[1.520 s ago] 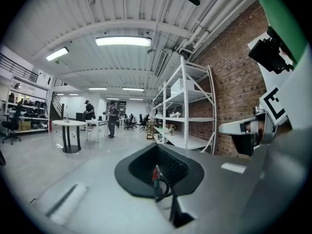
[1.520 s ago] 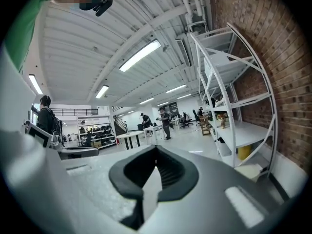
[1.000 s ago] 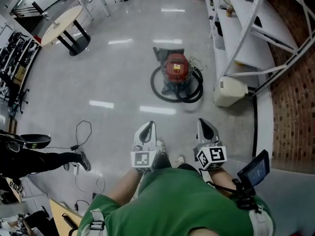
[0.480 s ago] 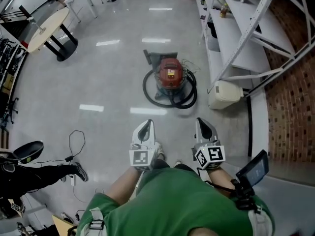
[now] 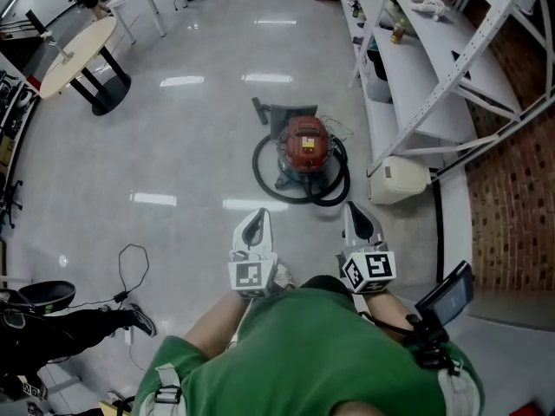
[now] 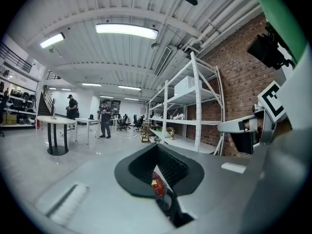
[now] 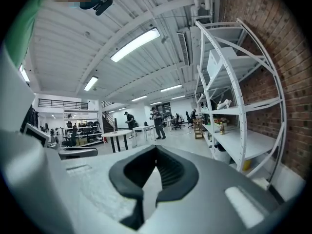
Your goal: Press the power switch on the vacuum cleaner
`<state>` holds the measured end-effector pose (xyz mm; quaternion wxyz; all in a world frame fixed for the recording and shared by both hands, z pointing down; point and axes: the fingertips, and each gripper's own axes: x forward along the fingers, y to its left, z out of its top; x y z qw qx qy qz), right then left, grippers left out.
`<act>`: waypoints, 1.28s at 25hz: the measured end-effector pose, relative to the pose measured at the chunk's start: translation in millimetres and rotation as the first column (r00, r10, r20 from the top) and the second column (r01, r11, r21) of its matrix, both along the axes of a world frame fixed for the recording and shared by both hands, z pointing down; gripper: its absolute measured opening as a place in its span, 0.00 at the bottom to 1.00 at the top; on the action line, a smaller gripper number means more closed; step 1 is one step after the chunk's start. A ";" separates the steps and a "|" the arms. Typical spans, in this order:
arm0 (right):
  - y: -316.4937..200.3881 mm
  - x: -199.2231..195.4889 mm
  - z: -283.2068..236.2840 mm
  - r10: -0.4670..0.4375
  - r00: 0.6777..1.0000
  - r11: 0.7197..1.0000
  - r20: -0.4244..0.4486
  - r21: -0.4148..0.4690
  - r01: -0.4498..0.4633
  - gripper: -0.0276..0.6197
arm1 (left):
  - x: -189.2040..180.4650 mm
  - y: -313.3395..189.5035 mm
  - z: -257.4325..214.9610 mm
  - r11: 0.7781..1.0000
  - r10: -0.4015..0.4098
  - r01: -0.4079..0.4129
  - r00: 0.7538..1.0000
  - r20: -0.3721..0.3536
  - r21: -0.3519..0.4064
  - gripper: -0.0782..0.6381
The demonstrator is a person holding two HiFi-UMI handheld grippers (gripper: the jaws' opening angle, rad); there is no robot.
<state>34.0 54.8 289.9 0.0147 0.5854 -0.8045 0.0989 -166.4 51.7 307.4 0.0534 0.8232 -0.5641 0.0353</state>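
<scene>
The red vacuum cleaner [image 5: 305, 143] stands on the grey floor, ringed by its coiled black hose [image 5: 334, 185]. Its floor nozzle [image 5: 279, 112] lies just behind it. Both grippers are held side by side in front of the person's green shirt, short of the vacuum and not touching it. My left gripper [image 5: 257, 220] is shut and empty; in the left gripper view [image 6: 157, 148] a bit of the red vacuum [image 6: 157, 185] shows through the slot behind the meeting tips. My right gripper [image 5: 357, 214] is also shut and empty [image 7: 156, 150].
A white shelving rack [image 5: 416, 68] runs along the brick wall on the right, with a white canister [image 5: 399, 179] at its foot near the vacuum. A round table [image 5: 74, 46] stands far left. A loose cable [image 5: 130, 263] and another person's legs [image 5: 78, 328] are at lower left.
The person has walked forward, so the vacuum now sits closer to the grippers in the head view. Both grippers stay held in front of the body, jaws unchanged.
</scene>
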 end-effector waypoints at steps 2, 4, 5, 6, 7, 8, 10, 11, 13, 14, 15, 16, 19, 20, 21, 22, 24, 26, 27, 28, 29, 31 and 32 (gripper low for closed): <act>-9.1 -8.9 0.4 0.003 1.000 1.000 -0.008 0.000 -0.003 0.05 | -6.8 -9.0 1.0 1.000 0.005 -0.005 1.000 -0.004 0.004 0.12; -15.6 -15.1 -0.1 0.003 1.000 1.000 -0.015 -0.001 -0.003 0.05 | -11.7 -15.3 1.9 1.000 0.010 -0.010 1.000 -0.004 0.003 0.12; -18.9 -17.5 -0.9 0.003 1.000 1.000 -0.020 0.000 -0.003 0.05 | -14.0 -18.1 1.8 1.000 0.014 -0.014 1.000 -0.003 0.003 0.12; -22.8 -19.6 -1.9 0.003 1.000 1.000 -0.024 0.002 -0.003 0.05 | -16.4 -21.4 1.4 1.000 0.017 -0.017 1.000 -0.001 0.004 0.12; -27.3 -21.3 -2.8 0.004 1.000 1.000 -0.027 0.004 -0.004 0.05 | -18.5 -25.2 0.9 1.000 0.018 -0.018 1.000 -0.002 0.005 0.12; -32.2 -22.3 -3.2 0.005 1.000 1.000 -0.030 0.006 -0.005 0.05 | -20.2 -29.3 0.8 1.000 0.019 -0.019 1.000 -0.004 0.006 0.12; -41.8 -22.6 -1.9 0.008 0.999 1.000 -0.033 0.004 -0.008 0.05 | -21.8 -37.1 1.9 1.000 0.020 -0.020 1.000 -0.004 0.004 0.12; -46.4 -22.4 -0.2 0.008 0.999 1.000 -0.034 0.000 -0.008 0.05 | -22.0 -40.5 3.0 1.000 0.021 -0.021 1.000 -0.001 0.002 0.12; -55.6 -22.1 4.4 0.004 0.999 1.000 -0.034 -0.008 -0.005 0.05 | -22.1 -47.2 5.9 1.000 0.021 -0.021 1.000 0.008 -0.002 0.12; -60.8 -22.0 6.5 0.001 0.999 1.000 -0.033 -0.010 -0.001 0.05 | -22.4 -50.9 7.6 1.000 0.019 -0.019 1.000 0.014 -0.005 0.12; -66.8 -21.9 8.3 -0.003 1.000 1.000 -0.031 -0.011 0.002 0.05 | -22.9 -55.2 9.3 1.000 0.016 -0.016 1.000 0.021 -0.009 0.12; -73.5 -22.0 10.0 -0.007 1.000 1.000 -0.030 -0.010 0.006 0.05 | -23.6 -60.0 10.8 1.000 0.013 -0.012 1.000 0.027 -0.012 0.12; -96.6 -21.5 15.1 -0.018 1.000 1.000 -0.025 -0.013 0.018 0.05 | -25.8 -78.4 13.3 1.000 -0.005 0.006 0.999 0.033 -0.016 0.12; -105.1 -20.0 16.8 -0.022 0.999 1.000 -0.023 -0.014 0.021 0.05 | -25.2 -85.7 13.9 1.000 -0.013 0.013 0.999 0.033 -0.017 0.12; -113.9 -17.7 18.7 -0.025 0.999 1.000 -0.021 -0.016 0.025 0.05 | -24.1 -93.4 14.8 1.000 -0.019 0.020 0.999 0.036 -0.018 0.12; -122.7 -15.0 20.5 -0.028 0.999 0.999 -0.018 -0.019 0.027 0.05 | -22.5 -101.6 15.9 1.000 -0.025 0.026 0.999 0.041 -0.017 0.12; -139.9 -8.8 24.3 -0.030 1.000 0.999 -0.010 -0.024 0.029 0.05 | -18.4 -118.6 18.9 0.999 -0.031 0.032 0.998 0.056 -0.021 0.12; -157.4 -1.4 28.3 -0.030 1.000 0.999 -0.003 -0.032 0.030 0.05 | -11.3 -136.6 22.2 0.999 -0.031 0.034 0.997 0.065 -0.035 0.12; -166.5 2.8 30.6 -0.030 1.000 0.999 0.001 -0.036 0.030 0.05 | -6.6 -146.0 23.9 0.999 -0.030 0.033 0.997 0.068 -0.042 0.12; -175.3 7.3 33.1 -0.029 1.000 0.999 0.006 -0.043 0.030 0.05 | -1.5 -155.2 26.0 0.998 -0.027 0.031 0.997 0.075 -0.050 0.12; -183.4 11.9 35.7 -0.027 1.000 0.998 0.010 -0.051 0.027 0.05 | 3.7 -164.1 28.2 0.998 -0.022 0.027 0.996 0.083 -0.058 0.12; -199.7 21.0 41.1 -0.021 1.000 0.997 0.016 -0.069 0.023 0.05 | 15.2 -182.3 32.5 0.997 -0.011 0.018 0.995 0.095 -0.075 0.12; -208.7 25.5 43.9 -0.021 1.000 0.997 0.019 -0.077 0.023 0.05 | 21.2 -192.5 34.8 0.997 -0.008 0.015 0.995 0.099 -0.077 0.12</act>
